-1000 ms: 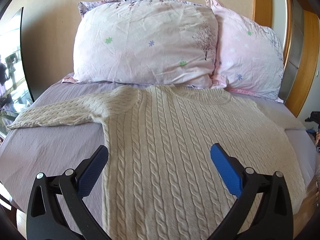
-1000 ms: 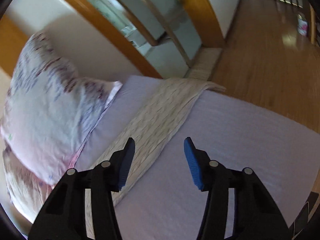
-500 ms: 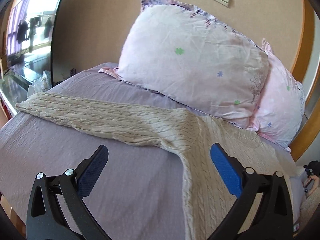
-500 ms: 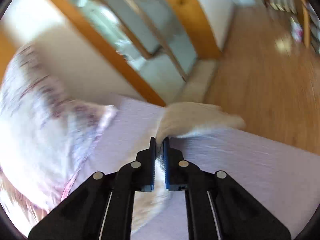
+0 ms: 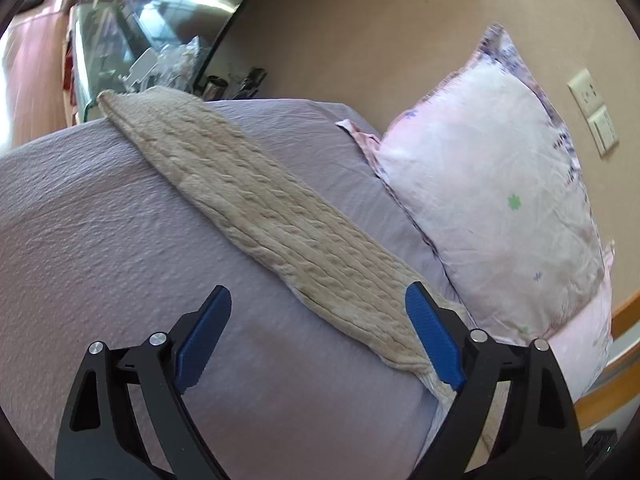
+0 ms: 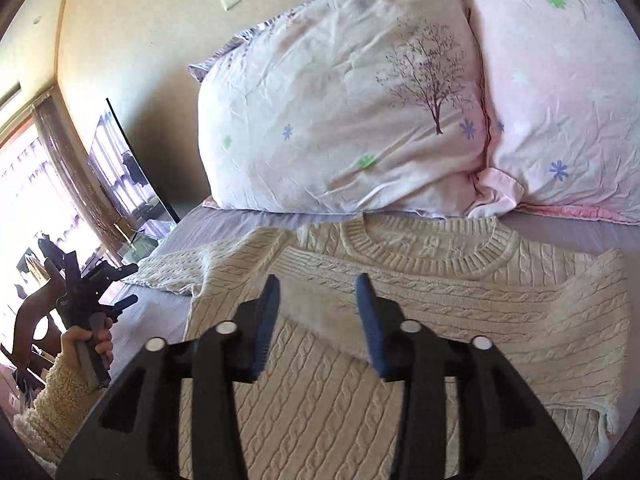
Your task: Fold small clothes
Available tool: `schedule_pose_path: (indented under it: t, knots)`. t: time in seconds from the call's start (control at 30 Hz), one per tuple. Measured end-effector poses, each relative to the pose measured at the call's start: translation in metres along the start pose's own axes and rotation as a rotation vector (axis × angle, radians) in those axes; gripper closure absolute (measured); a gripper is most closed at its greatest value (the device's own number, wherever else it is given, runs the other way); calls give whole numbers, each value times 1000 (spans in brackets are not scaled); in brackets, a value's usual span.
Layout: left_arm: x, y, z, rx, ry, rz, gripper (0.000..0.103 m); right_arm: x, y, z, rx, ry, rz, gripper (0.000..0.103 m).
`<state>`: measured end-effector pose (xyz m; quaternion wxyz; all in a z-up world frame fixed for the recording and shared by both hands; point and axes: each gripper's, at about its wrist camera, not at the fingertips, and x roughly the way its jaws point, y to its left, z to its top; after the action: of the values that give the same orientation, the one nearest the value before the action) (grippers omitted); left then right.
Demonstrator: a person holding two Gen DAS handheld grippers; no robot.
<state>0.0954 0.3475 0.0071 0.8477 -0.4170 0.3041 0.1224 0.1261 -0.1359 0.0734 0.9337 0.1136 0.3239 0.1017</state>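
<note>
A cream cable-knit sweater lies flat on the purple bed sheet, collar toward the pillows. Its right sleeve lies folded across the chest. Its left sleeve stretches out flat toward the bed's left edge. My right gripper is open just above the folded sleeve's end, holding nothing. My left gripper is open and empty above the base of the left sleeve; it also shows in the right wrist view, held in a hand at the bed's left side.
Two pink flowered pillows lean on the wall behind the sweater. A glass table with clutter stands beyond the bed's left edge. A wooden bed frame runs by the pillow.
My right gripper carried the right sleeve across the chest, then opened and let it go. My left gripper swung left over the left sleeve, still open.
</note>
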Motion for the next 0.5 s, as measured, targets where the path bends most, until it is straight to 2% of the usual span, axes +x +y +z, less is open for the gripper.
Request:
schedule_pose_path:
  t: [0.07,0.13,0.23,0.3,0.37,0.43,0.5]
  knots:
    - [0,14,10,-68,-26,-23,20,-21,-10,11,13,-66,-43,26]
    - [2,22,20,-112,-36,-23,22,-35,-29,23,55,-87,-69,25]
    - [6,36,37,-198,-54,-9,32,-58,-53,29,121,-110,-96,25]
    - [9,47,47,-256,-60,-6,43,-68,-66,26,146,-124,-118,25]
    - [13,56,56,-305,-59,11,71,-82,-77,23,166,-148,-125,24]
    - [15,57,61,-306,-56,42,94,-97,-86,20,180,-185,-129,22]
    - [7,29,62,-230,-94,35,95,-114,-90,19,171,-218,-146,19]
